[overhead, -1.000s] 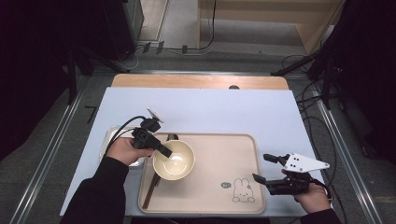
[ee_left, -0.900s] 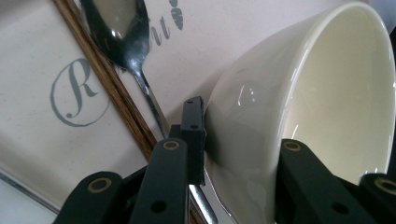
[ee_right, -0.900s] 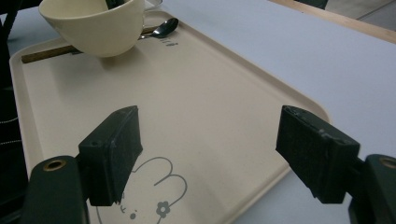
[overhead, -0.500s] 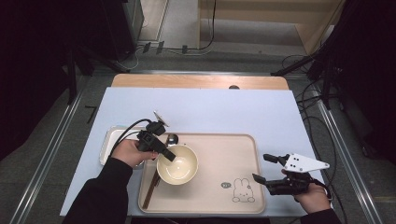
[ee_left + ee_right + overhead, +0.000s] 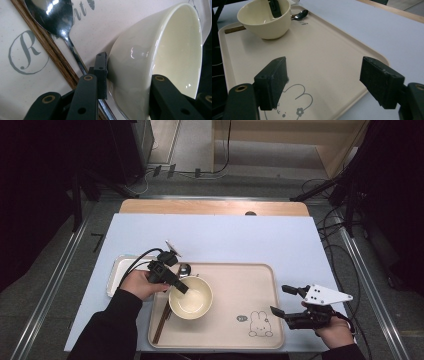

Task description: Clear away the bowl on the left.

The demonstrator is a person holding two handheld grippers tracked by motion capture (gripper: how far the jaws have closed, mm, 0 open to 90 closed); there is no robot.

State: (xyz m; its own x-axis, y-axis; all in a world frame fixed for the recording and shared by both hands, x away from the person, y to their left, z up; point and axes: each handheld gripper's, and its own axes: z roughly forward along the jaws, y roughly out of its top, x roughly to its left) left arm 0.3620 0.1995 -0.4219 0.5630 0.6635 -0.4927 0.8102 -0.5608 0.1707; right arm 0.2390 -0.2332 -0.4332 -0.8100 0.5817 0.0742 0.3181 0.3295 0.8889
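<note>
The left gripper straddles the bowl wall at its nine o'clock rim, jaws just easing apart; whether the pads press, hard to tell. Bowl sits down on the tray, placement nearly done, withdrawal left. The right gripper hangs wide and empty at four o'clock.

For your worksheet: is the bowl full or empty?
Empty: the bowl shows a bare cream inside, seen from above and from the right gripper view.

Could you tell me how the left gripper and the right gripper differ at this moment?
The left gripper straddles the bowl wall, one jaw inside, one outside, and has just been opening; the right gripper stands wide open with nothing between its jaws. The left is over the tray; the right hovers at its right edge. Both have black jaws.
</note>
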